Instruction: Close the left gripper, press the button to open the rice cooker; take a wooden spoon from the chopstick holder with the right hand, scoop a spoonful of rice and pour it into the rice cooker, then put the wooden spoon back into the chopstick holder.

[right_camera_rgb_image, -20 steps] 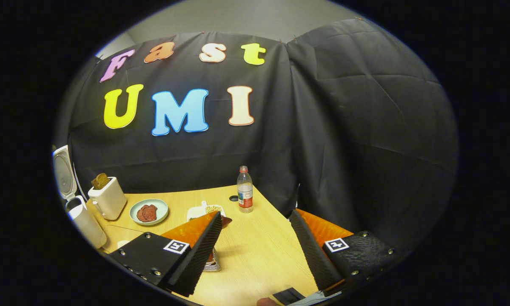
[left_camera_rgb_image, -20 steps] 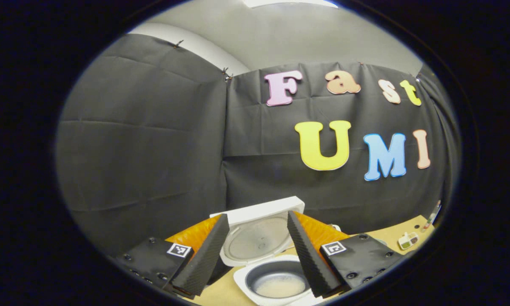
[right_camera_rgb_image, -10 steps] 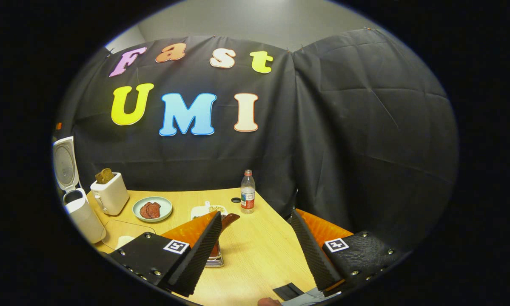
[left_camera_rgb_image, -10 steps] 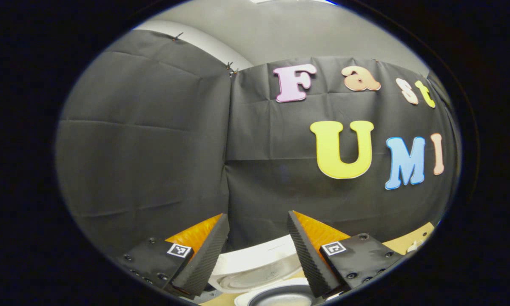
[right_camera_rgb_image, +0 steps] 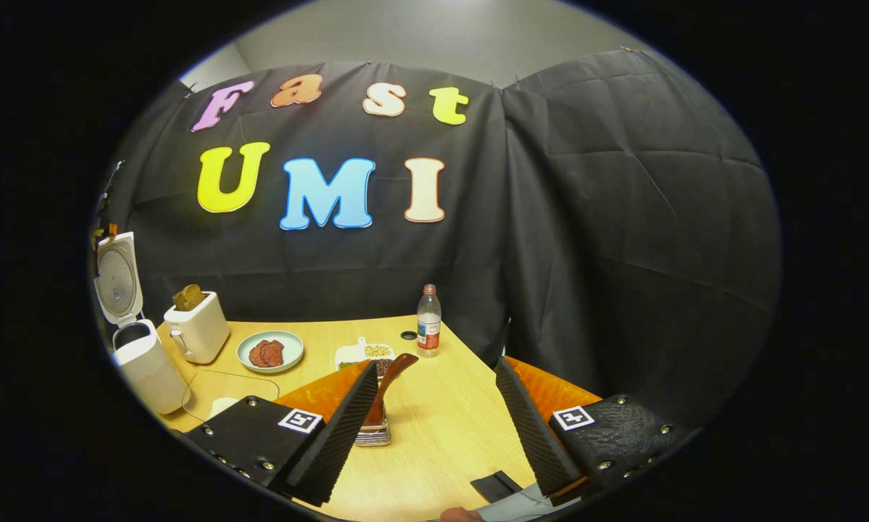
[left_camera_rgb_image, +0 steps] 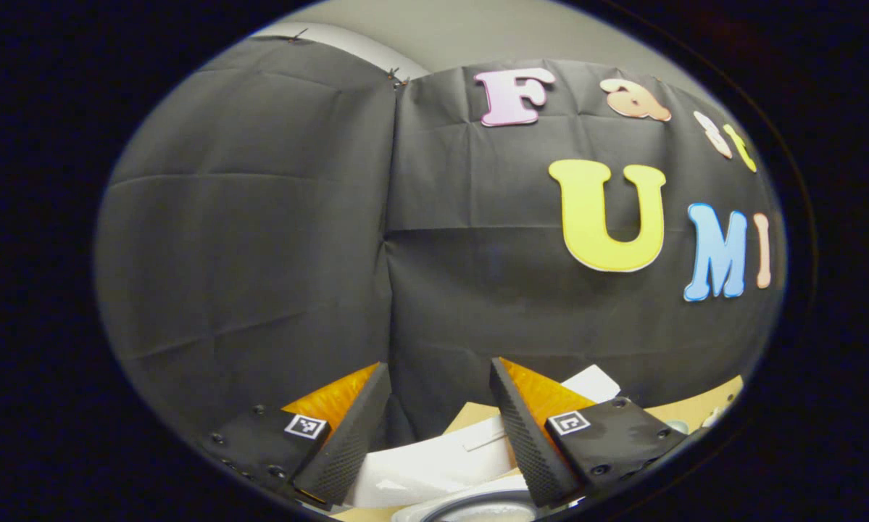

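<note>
In the left gripper view, the left gripper [left_camera_rgb_image: 438, 424] is being held with its fingers apart and nothing is being gripped between them. Just past the fingertips, the white raised lid of the rice cooker [left_camera_rgb_image: 434, 467] is being seen from close up, and a strip of the pot's rim is showing at the very bottom edge. The wooden table [left_camera_rgb_image: 695, 409] is being glimpsed at the far right, under the black cloth wall.

In the right gripper view, the right gripper [right_camera_rgb_image: 434, 424] is likewise being held spread, with nothing clamped. Just beyond its left finger, the wooden spoon [right_camera_rgb_image: 385, 384] is being kept upright and slightly tilted in the chopstick holder [right_camera_rgb_image: 374, 433], which is standing on the table [right_camera_rgb_image: 441, 442]. Farther off, a small tray of grains [right_camera_rgb_image: 365, 354], a plate with reddish slices [right_camera_rgb_image: 270, 351] and a clear bottle [right_camera_rgb_image: 427, 330] are being seen near the far edge. At the far left, a white toaster [right_camera_rgb_image: 196, 332] with bread in it is standing beside the rice cooker [right_camera_rgb_image: 140, 355], whose lid is being held upright and open. A dark flat object [right_camera_rgb_image: 496, 484] is lying at the near edge.
</note>
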### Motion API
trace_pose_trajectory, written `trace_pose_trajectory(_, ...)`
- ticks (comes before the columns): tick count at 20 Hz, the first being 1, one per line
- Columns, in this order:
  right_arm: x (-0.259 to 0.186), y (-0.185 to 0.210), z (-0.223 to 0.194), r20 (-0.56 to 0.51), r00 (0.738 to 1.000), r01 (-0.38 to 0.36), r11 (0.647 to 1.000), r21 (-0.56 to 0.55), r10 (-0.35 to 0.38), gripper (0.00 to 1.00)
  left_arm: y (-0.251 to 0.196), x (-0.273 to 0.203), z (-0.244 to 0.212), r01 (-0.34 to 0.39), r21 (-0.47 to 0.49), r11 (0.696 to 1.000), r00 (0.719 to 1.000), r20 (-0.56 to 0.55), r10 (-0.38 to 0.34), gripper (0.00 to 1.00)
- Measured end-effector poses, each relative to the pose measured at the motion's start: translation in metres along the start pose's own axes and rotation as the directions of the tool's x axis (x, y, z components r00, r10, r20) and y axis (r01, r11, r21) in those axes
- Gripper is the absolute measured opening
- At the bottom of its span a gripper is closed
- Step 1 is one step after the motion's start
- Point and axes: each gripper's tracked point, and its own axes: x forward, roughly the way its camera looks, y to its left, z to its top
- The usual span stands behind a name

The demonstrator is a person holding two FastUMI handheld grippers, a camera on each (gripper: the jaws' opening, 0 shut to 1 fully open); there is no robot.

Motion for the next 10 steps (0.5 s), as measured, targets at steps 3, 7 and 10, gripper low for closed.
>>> trace_pose_trajectory(3, -0.003, 0.007, 0.012, 0.033, 0.999, -0.038, 0.999, 0.001, 0.038, 1.0, -0.002, -0.008, 0.0, 0.0, -0.004, 1.0, 1.0, -0.011, 0.0, 0.97)
trace_pose_trajectory(7, 0.004, 0.014, 0.017, 0.044, 0.995, -0.091, 0.996, 0.006, 0.09, 1.0, -0.01, -0.028, -0.001, 0.023, 0.008, 1.0, 1.0, 0.009, -0.023, 0.96)
trace_pose_trajectory(10, 0.01, 0.017, 0.014, 0.037, 0.992, -0.123, 0.992, 0.009, 0.122, 1.0, -0.019, -0.055, -0.004, 0.04, 0.012, 0.999, 0.999, 0.011, -0.04, 0.96)
